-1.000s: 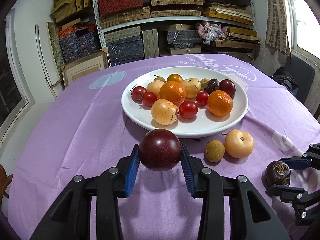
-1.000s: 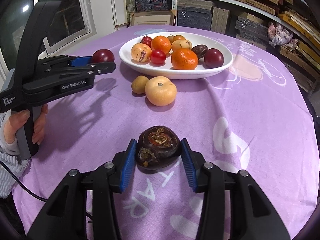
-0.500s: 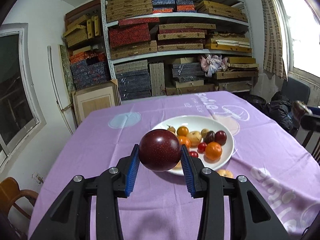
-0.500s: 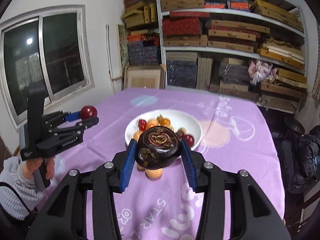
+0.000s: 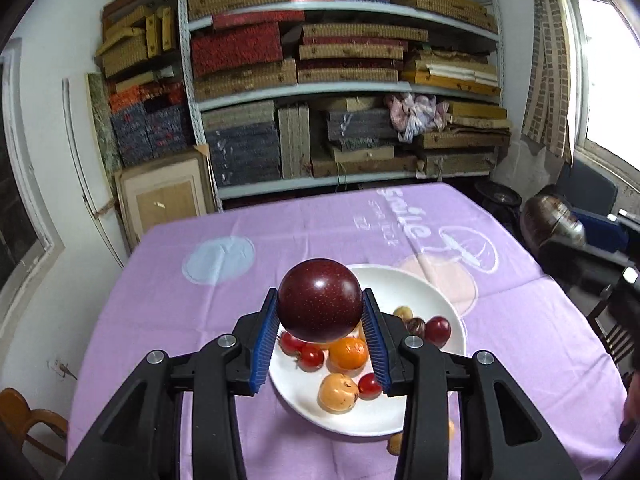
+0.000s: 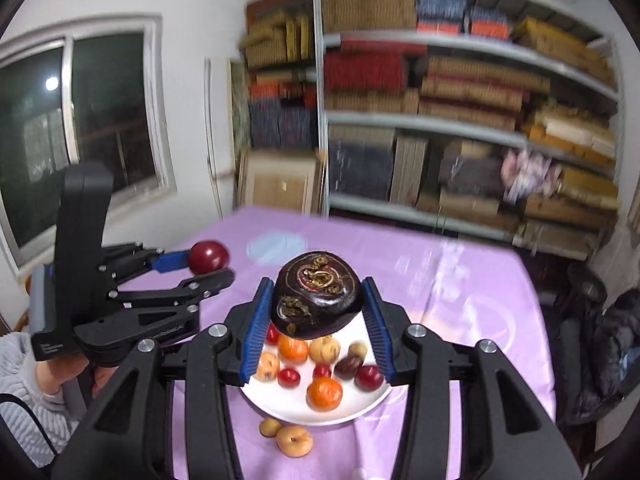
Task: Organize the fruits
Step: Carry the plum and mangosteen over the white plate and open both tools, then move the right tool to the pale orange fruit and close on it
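Observation:
My left gripper point(image 5: 320, 336) is shut on a round dark red plum point(image 5: 320, 300) and holds it high above the white plate point(image 5: 396, 412). My right gripper point(image 6: 316, 328) is shut on a dark brown knobbly fruit point(image 6: 316, 296), also high above the plate point(image 6: 276, 404). The plate holds several fruits: oranges, small red tomatoes, yellow loquats, dark plums. Each gripper shows in the other's view: the left one with its plum point(image 6: 209, 257) at left, the right one's fruit point(image 5: 554, 222) blurred at right.
The plate sits on a table with a purple cloth point(image 5: 208, 320). A small brown fruit point(image 6: 270, 427) and a yellow-orange fruit point(image 6: 295, 441) lie on the cloth just before the plate. Shelves of stacked boxes point(image 5: 340, 80) stand behind; a dark chair point(image 6: 600, 340) is at right.
Both grippers have risen from table level to high above the plate, each still holding its fruit. The dark brown fruit has been lifted off the cloth.

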`<action>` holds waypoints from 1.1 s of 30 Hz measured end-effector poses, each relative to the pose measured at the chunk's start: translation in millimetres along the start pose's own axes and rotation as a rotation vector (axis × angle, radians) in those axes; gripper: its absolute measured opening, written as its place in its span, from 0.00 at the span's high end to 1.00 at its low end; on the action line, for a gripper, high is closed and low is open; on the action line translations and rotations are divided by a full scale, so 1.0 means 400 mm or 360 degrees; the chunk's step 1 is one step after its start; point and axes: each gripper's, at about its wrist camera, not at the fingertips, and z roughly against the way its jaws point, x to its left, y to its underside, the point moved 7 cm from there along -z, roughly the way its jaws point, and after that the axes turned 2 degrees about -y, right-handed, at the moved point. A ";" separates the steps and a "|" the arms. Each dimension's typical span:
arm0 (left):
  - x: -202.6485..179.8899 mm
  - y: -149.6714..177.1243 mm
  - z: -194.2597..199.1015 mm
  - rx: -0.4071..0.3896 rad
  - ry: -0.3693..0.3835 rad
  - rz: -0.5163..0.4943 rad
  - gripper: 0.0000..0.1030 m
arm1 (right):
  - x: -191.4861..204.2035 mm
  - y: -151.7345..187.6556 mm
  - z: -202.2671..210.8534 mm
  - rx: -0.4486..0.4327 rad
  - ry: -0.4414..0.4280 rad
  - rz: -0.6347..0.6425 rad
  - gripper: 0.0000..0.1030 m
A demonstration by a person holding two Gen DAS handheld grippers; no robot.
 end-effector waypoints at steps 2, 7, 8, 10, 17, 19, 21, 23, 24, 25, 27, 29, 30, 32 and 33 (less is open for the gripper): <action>-0.008 0.049 -0.106 0.0133 0.0044 0.0037 0.60 | -0.016 0.070 -0.117 0.0144 -0.0019 -0.0041 0.58; 0.015 0.120 -0.259 0.0281 0.0040 0.0076 0.65 | -0.044 0.187 -0.278 0.0330 -0.0023 -0.0086 0.57; 0.020 0.124 -0.270 0.0285 0.0055 0.0087 0.65 | -0.046 0.198 -0.295 0.0351 -0.0024 -0.0089 0.57; 0.029 0.130 -0.288 0.0289 0.0073 0.0109 0.65 | -0.041 0.225 -0.321 0.0382 -0.0010 -0.0054 0.57; 0.034 0.148 -0.312 0.0278 0.0097 0.0129 0.62 | -0.022 0.271 -0.387 0.0424 0.0039 0.0041 0.57; 0.038 0.151 -0.302 0.0277 0.0104 0.0139 0.56 | -0.021 0.276 -0.397 0.0440 0.0028 0.0052 0.57; 0.045 0.152 -0.283 0.0258 0.0094 0.0143 0.45 | -0.019 0.273 -0.389 0.0413 0.0035 0.0056 0.50; 0.052 0.151 -0.252 0.0227 0.0074 0.0134 0.40 | -0.023 0.263 -0.364 0.0374 0.0027 0.0043 0.45; 0.056 0.152 -0.235 0.0212 0.0065 0.0127 0.39 | -0.024 0.255 -0.344 0.0346 0.0023 0.0033 0.45; 0.060 0.154 -0.215 0.0197 0.0056 0.0120 0.38 | -0.024 0.246 -0.317 0.0319 0.0017 0.0025 0.45; 0.068 0.161 -0.171 0.0165 0.0038 0.0113 0.34 | -0.023 0.230 -0.254 0.0250 0.0003 0.0018 0.42; 0.069 0.177 -0.122 0.0125 0.0036 0.0110 0.28 | -0.020 0.229 -0.182 0.0173 -0.0023 0.0005 0.33; 0.064 0.193 -0.098 0.0107 0.0037 0.0104 0.22 | -0.016 0.236 -0.147 0.0145 -0.0037 0.0002 0.27; 0.049 0.231 -0.063 0.0080 0.0022 0.0075 0.14 | -0.009 0.271 -0.088 0.0104 -0.0043 0.0006 0.21; 0.041 0.255 -0.051 0.0069 0.0007 0.0062 0.10 | -0.009 0.299 -0.069 0.0094 -0.0042 0.0006 0.17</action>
